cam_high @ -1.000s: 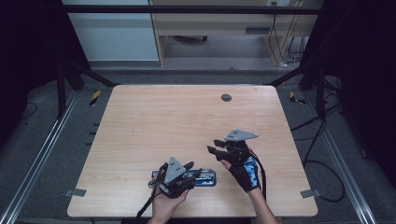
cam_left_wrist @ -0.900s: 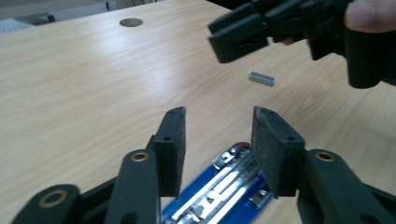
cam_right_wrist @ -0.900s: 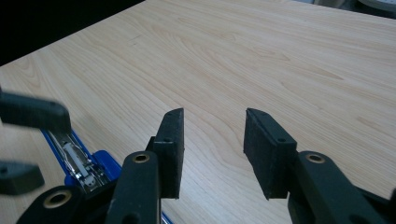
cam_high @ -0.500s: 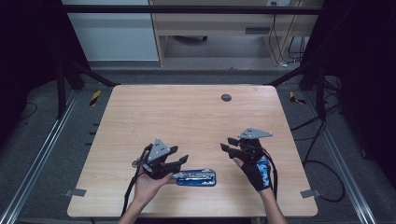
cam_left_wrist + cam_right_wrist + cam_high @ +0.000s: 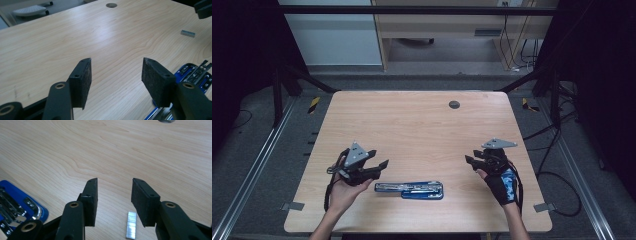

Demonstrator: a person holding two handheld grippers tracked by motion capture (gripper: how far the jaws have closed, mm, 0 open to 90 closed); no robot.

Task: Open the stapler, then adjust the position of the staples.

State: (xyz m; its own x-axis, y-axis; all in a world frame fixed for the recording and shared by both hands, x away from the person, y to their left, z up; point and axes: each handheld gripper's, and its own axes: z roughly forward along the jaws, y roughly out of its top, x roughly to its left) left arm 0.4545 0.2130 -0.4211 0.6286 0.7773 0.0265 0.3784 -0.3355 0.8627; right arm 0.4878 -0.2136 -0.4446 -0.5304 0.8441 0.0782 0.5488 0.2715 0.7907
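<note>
Here, you hold a two-jaw gripper in each hand over a pale wooden table [image 5: 422, 130], and both are empty. The thing nearest your hands is a blue stapler [image 5: 409, 189], lying flat and opened out lengthwise near the table's near edge, roughly midway between your hands, with its silver metal channel facing up. Your left gripper [image 5: 379, 167] hangs just to the left of the stapler and slightly farther from you, not touching it; its jaws have just been opening, and in the left gripper view its gripper [image 5: 116, 72] shows two black pads spread wide with only bare wood between them, the stapler's blue end [image 5: 192, 72] sitting beside the right-hand jaw. Your right gripper [image 5: 472, 162] sits well apart from the stapler, toward the table's right side, its jaws pointing left. In the right gripper view its gripper [image 5: 114, 195] is released too, nothing clasped; a small silver strip of staples [image 5: 131, 228] lies on the wood just below the gap, and the stapler's blue corner [image 5: 17, 205] shows at the left. A round dark grommet [image 5: 454, 104] sits near the far edge.
</note>
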